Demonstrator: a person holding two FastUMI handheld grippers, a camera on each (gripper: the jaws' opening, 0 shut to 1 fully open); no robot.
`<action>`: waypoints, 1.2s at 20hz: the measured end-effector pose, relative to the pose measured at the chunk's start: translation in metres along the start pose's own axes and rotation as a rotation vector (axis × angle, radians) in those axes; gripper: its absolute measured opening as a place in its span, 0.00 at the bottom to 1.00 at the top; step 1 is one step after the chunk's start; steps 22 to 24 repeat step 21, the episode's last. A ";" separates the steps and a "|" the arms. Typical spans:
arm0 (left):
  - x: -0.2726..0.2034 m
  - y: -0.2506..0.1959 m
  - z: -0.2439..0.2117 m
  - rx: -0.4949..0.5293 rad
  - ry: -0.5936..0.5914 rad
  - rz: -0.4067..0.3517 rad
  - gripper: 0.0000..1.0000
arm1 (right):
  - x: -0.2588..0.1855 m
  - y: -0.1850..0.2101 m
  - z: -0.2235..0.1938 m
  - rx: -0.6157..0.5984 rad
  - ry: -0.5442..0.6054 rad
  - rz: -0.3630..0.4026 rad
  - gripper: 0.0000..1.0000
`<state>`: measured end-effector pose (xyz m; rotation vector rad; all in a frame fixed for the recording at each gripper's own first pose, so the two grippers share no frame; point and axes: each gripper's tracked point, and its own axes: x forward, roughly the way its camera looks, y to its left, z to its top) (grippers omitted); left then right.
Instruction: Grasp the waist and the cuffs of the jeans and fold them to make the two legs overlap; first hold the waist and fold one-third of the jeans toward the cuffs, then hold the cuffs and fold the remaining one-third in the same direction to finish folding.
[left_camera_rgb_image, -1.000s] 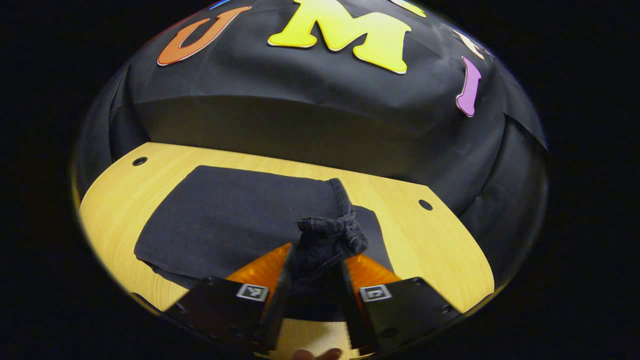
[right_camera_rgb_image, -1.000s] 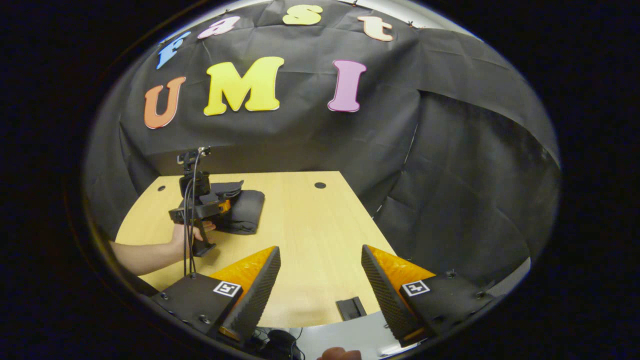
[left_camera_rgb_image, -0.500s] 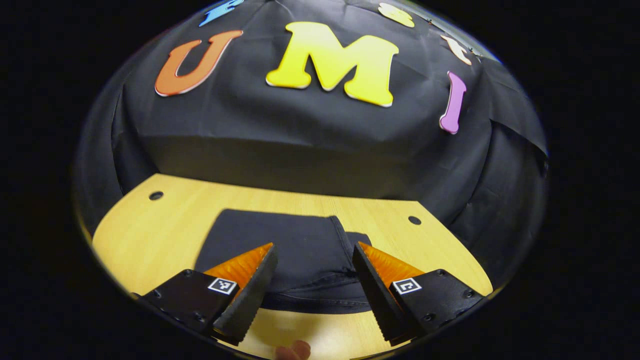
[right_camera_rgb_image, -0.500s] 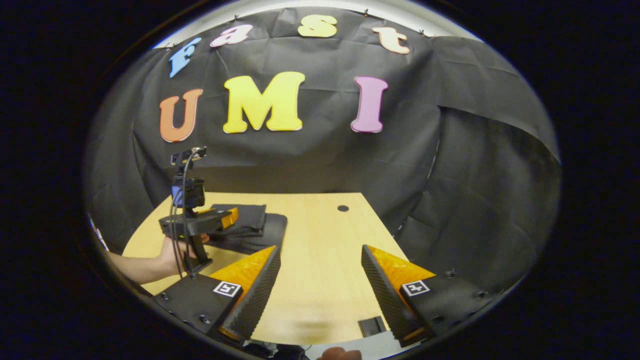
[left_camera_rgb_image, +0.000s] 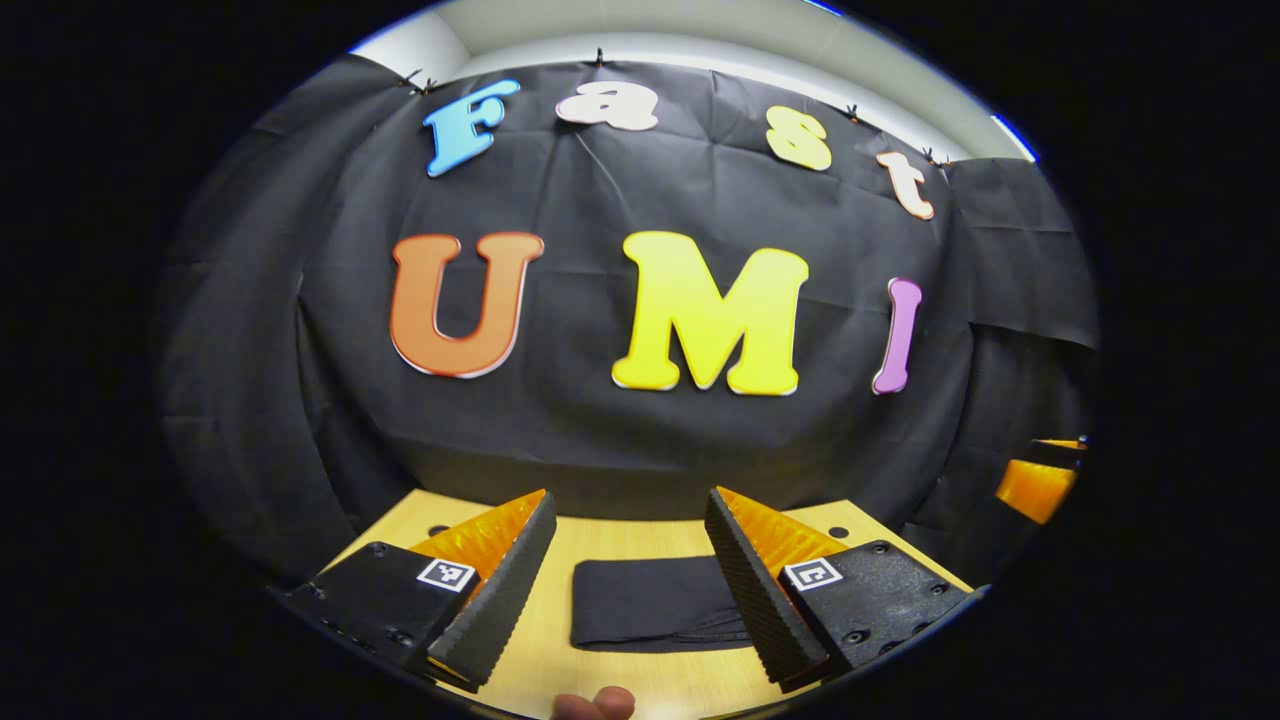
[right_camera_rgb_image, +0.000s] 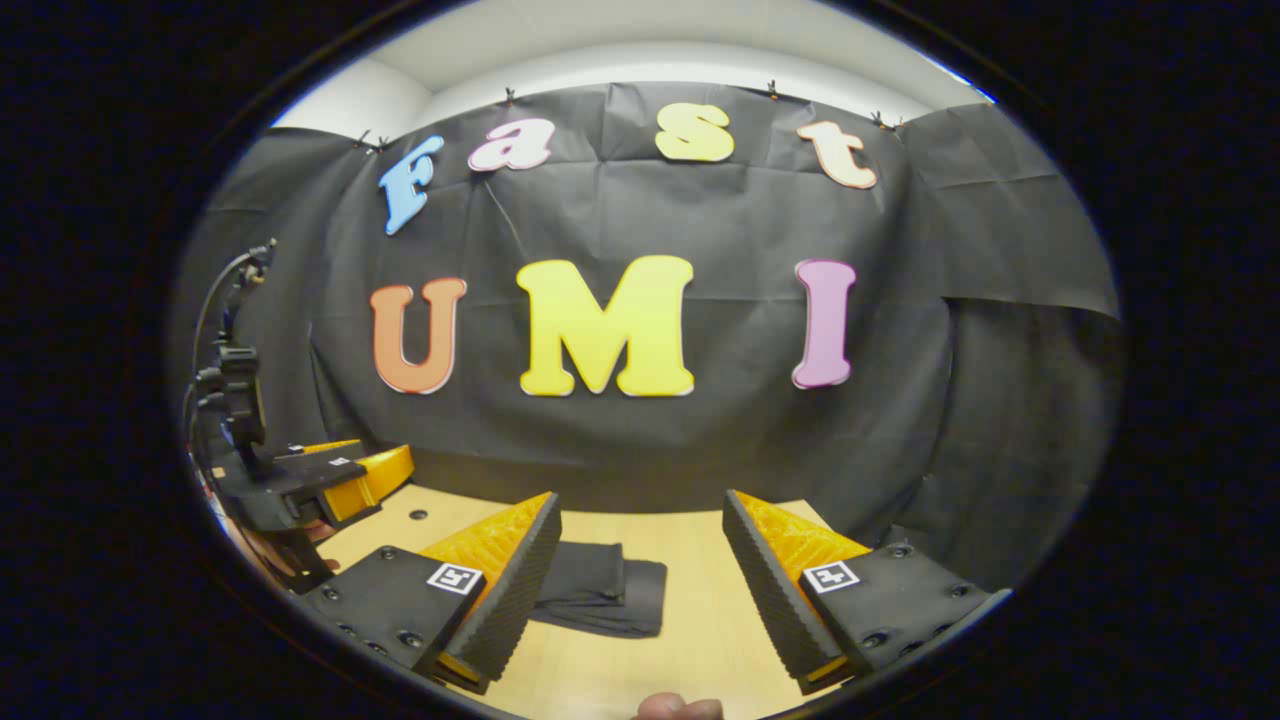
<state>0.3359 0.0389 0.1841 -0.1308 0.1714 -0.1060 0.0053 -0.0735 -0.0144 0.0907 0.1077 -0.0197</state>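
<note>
1. Wooden table (left_camera_rgb_image: 640, 690) under black cloth walls carries the jeans (left_camera_rgb_image: 650, 615), a compact dark folded bundle at 6 o'clock in the left gripper view, lying flat.
2. Risk, as I judge it: the top layer could slide or spring open if a finger brushes the bundle (nothing pins it), spoiling the fold.
3. Left gripper (left_camera_rgb_image: 630, 585) hangs above the jeans, fingers spread wide, holding nothing.
4. Right gripper (right_camera_rgb_image: 640, 590) is likewise wide apart and empty, with the jeans (right_camera_rgb_image: 600, 600) near 6 o'clock, untouched.
</note>
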 end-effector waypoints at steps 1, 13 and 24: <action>-0.014 0.005 0.012 0.001 -0.019 0.010 0.96 | 0.002 0.009 0.005 -0.007 -0.029 0.012 0.99; -0.096 0.028 0.029 0.046 -0.106 0.123 1.00 | -0.010 0.056 -0.004 -0.017 -0.084 0.020 1.00; -0.099 0.023 0.028 0.039 -0.104 0.101 0.96 | -0.021 0.053 0.000 -0.030 -0.123 0.005 0.98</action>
